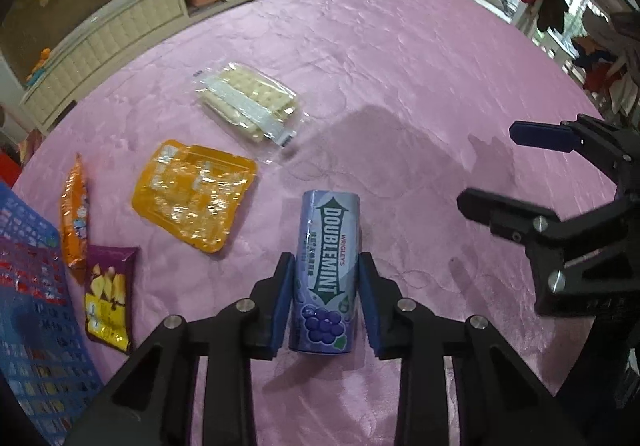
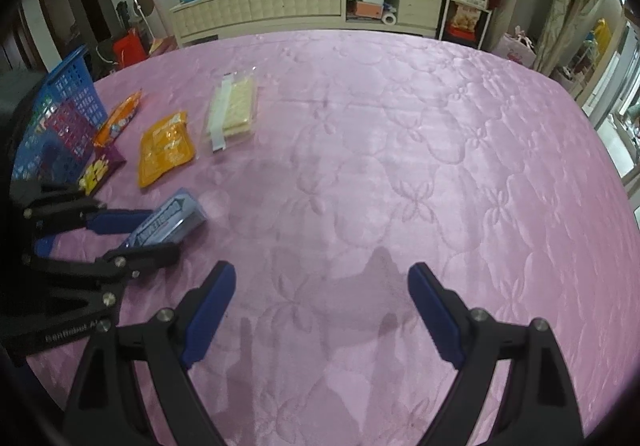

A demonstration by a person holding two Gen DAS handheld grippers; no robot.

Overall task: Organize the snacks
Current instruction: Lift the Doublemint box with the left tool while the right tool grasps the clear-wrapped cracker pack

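Observation:
A purple Doublemint gum bottle (image 1: pixel 325 274) (image 2: pixel 170 226) lies on its side on the pink quilted cloth. My left gripper (image 1: pixel 326 260) (image 2: pixel 162 232) is shut on it, a blue pad against each side of the bottle. To its right my right gripper (image 2: pixel 320 270) (image 1: pixel 488 165) hangs open over bare cloth with nothing between its fingers. Left of the bottle lie a yellow-orange flat pack (image 1: pixel 196 193) (image 2: pixel 166 147), a clear pack of pale crackers (image 1: pixel 248 101) (image 2: pixel 234 111), an orange snack bag (image 1: pixel 74 213) (image 2: pixel 120 117) and a purple snack bag (image 1: pixel 110 294) (image 2: pixel 100 167).
A blue plastic basket (image 1: pixel 32 286) (image 2: pixel 60 117) holding some packets stands at the left edge of the cloth, beside the two bags. A cream sideboard (image 2: pixel 280 5) and a white shelf rack (image 2: pixel 468 5) stand beyond the far edge.

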